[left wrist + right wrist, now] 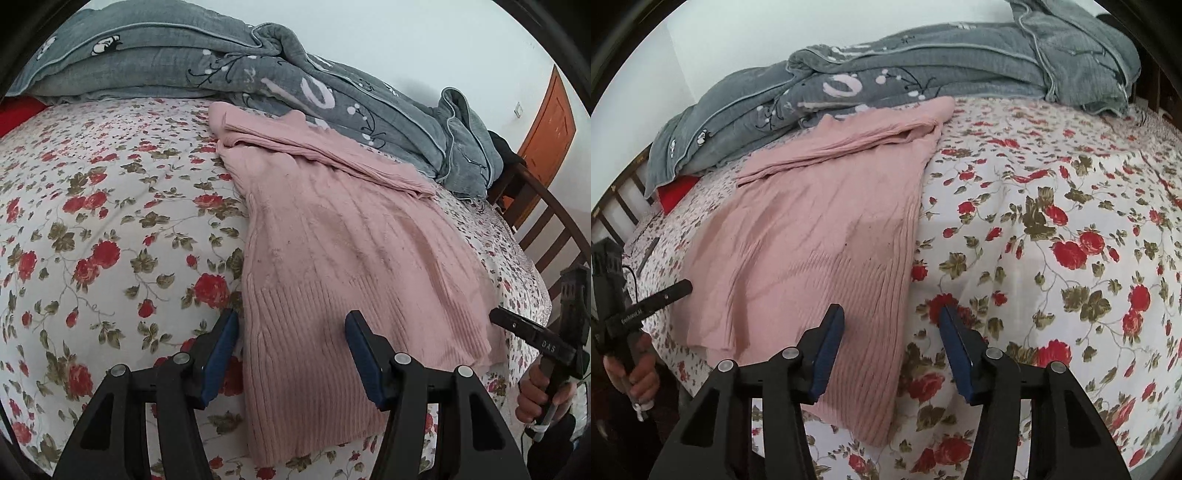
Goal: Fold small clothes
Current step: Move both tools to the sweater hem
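Left wrist view: pink sweater (pixel 332 251) flat on floral bed (pixel 110 221).
Left gripper (pixel 291 339) and right gripper (pixel 892 332) both spread, above the sweater's hem corners, gripping nothing.

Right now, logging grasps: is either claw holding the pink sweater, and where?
Nothing held. Both claws are open over the pink sweater's hem corners: left claw, right claw.
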Demonstrator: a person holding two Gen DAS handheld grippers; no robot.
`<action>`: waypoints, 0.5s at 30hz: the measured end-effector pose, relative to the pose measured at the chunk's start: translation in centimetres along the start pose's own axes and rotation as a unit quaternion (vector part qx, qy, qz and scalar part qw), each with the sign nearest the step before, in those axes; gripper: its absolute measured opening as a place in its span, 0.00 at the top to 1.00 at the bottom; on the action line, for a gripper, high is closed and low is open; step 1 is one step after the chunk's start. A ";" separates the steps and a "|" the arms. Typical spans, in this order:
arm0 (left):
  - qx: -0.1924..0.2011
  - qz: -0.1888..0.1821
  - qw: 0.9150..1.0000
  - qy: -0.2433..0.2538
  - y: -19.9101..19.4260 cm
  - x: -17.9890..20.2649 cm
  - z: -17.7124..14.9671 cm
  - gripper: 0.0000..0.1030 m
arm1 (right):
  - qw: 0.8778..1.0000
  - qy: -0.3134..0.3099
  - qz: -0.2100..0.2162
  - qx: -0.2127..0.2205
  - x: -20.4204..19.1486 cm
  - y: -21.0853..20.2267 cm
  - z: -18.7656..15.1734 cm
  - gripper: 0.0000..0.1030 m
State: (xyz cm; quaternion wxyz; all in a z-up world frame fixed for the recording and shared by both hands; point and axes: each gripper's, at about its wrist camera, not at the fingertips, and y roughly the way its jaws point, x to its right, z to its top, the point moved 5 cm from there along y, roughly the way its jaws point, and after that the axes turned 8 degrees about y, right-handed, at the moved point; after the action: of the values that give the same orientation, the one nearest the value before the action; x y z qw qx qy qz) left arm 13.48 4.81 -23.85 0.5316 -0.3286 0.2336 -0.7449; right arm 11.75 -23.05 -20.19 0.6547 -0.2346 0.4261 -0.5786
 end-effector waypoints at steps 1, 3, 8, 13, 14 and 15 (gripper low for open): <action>0.001 0.002 1.000 0.001 0.1 0.1 0.1 0.41 | 1.000 -0.004 0.001 0.002 -0.1 0.1 -0.2 0.48; 0.004 0.014 1.000 0.006 0.2 0.4 0.1 0.41 | 1.000 -0.009 0.002 0.005 -0.2 0.2 -0.3 0.48; 0.012 0.033 0.999 0.018 0.4 0.8 0.2 0.40 | 0.999 0.032 0.032 0.020 0.3 0.5 0.1 0.55; 0.002 0.024 1.000 -0.003 0.6 0.6 0.5 0.41 | 0.996 0.068 0.051 0.019 1.2 0.8 0.5 0.66; -0.002 0.021 1.000 -0.006 0.6 0.5 0.6 0.41 | 0.996 0.069 0.053 0.017 1.2 0.8 0.6 0.69; -0.005 0.018 1.000 -0.008 0.6 0.5 0.6 0.42 | 0.996 0.068 0.054 0.015 1.2 0.8 0.5 0.70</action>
State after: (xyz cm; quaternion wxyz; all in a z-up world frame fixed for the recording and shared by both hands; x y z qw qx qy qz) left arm 14.22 4.15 -23.79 0.5451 -0.3331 0.2394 -0.7312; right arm 12.62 -24.09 -20.89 0.6582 -0.1610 0.4729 -0.5632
